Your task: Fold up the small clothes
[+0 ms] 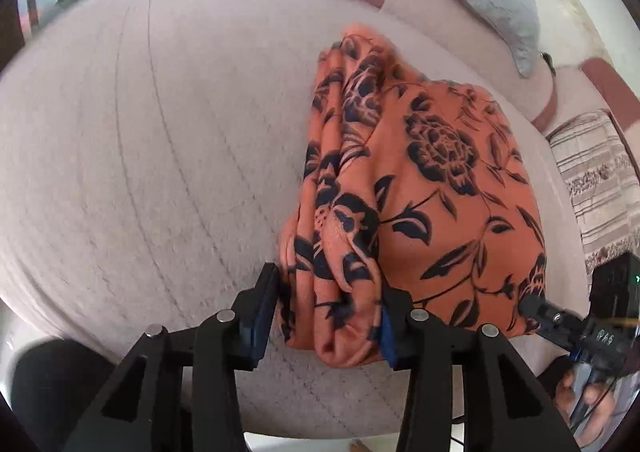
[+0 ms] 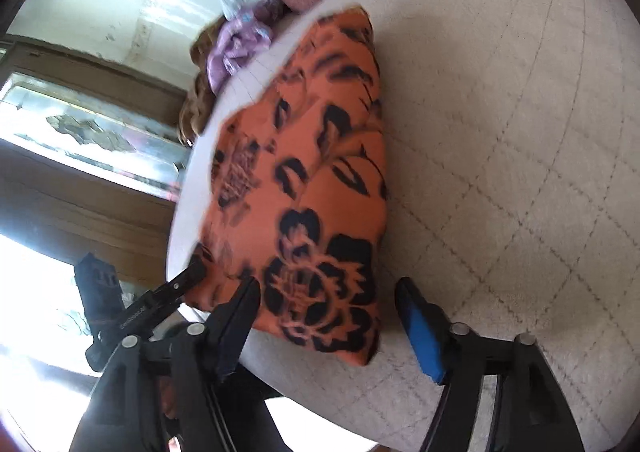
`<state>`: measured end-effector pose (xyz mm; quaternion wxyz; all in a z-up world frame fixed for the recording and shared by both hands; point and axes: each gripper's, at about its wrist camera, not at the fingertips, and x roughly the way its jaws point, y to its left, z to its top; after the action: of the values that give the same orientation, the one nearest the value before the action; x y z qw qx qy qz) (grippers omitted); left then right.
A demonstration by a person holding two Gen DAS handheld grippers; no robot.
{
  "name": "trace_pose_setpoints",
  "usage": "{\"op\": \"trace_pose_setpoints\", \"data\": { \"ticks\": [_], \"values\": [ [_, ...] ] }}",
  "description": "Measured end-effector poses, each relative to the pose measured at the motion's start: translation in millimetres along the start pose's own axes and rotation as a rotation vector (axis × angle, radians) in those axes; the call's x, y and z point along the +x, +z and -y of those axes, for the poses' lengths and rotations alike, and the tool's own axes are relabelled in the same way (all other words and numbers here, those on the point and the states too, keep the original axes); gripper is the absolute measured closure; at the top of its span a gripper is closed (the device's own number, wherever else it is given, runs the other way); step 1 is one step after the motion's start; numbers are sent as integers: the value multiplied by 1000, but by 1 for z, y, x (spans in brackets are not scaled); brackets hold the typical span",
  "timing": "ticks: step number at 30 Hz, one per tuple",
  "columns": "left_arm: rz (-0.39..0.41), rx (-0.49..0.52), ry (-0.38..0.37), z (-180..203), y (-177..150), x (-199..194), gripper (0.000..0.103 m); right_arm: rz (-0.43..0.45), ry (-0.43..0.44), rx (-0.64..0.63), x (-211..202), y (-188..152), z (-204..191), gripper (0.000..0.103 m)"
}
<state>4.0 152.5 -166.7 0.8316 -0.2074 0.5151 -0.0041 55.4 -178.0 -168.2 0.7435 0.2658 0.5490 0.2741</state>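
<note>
My left gripper (image 1: 328,316) has the bunched, rolled edge of the orange floral garment (image 1: 420,188) sitting between its jaws, both blue pads against the fabric, so I read it as gripping that bundle, though loosely. My right gripper (image 2: 326,316) straddles the near corner of the same garment (image 2: 304,188); its right pad stands clear of the cloth, so it holds nothing. The garment lies folded on the pale quilted cushion (image 1: 160,156), stretching away ahead of both grippers, near the cushion's edge on my right gripper's left. The risk I see is the thick roll slipping from my slack left grip and springing open, or my right jaws catching only the top layer and dragging the fold askew toward that edge.
</note>
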Motion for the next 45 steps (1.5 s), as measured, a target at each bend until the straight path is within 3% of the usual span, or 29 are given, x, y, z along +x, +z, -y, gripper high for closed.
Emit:
{"op": "trace_pose_setpoints", "data": {
  "ticks": [3,5,9,13,17,20,22,23,25,27,28,29,31,34,36,39,41,45],
  "values": [
    [26,9,8,6,1,-14,61,-11,-11,-11,2,0,-2,66],
    [60,21,2,11,3,-25,61,-9,2,-2,-4,2,-3,60],
    [112,27,-56,19,22,-43,54,64,32,42,-28,21,6,26],
    [131,76,-73,36,48,-33,52,106,56,71,-34,66,14,26],
    [122,121,-79,53,68,-6,51,86,75,93,-13,104,16,26],
    [61,148,9,54,70,24,51,34,22,89,21,125,16,26],
    [52,185,40,54,67,35,51,-27,15,60,42,129,14,55],
    [68,210,49,57,65,33,51,-39,-1,43,47,129,9,58],
    [78,236,56,58,62,33,51,-2,-96,-69,40,127,-16,59],
    [82,218,26,53,62,34,51,14,-131,-125,39,124,-27,56],
    [80,210,15,51,63,33,51,10,-133,-115,42,124,-24,54],
    [77,203,8,50,64,32,51,-3,-136,-83,43,120,-15,40],
    [74,185,2,49,66,25,52,0,-74,20,39,118,1,38],
    [128,135,-47,45,65,1,51,23,-49,-7,29,108,-9,37],
    [136,116,-16,41,60,-8,51,4,-76,-37,33,101,-13,40],
    [46,91,62,28,53,8,51,-33,-104,-64,46,98,-15,46],
    [45,56,52,21,51,6,51,-33,-129,-70,45,99,-21,46],
    [63,59,51,19,50,-8,51,-29,-168,-50,42,96,-35,35]
  ]
}}
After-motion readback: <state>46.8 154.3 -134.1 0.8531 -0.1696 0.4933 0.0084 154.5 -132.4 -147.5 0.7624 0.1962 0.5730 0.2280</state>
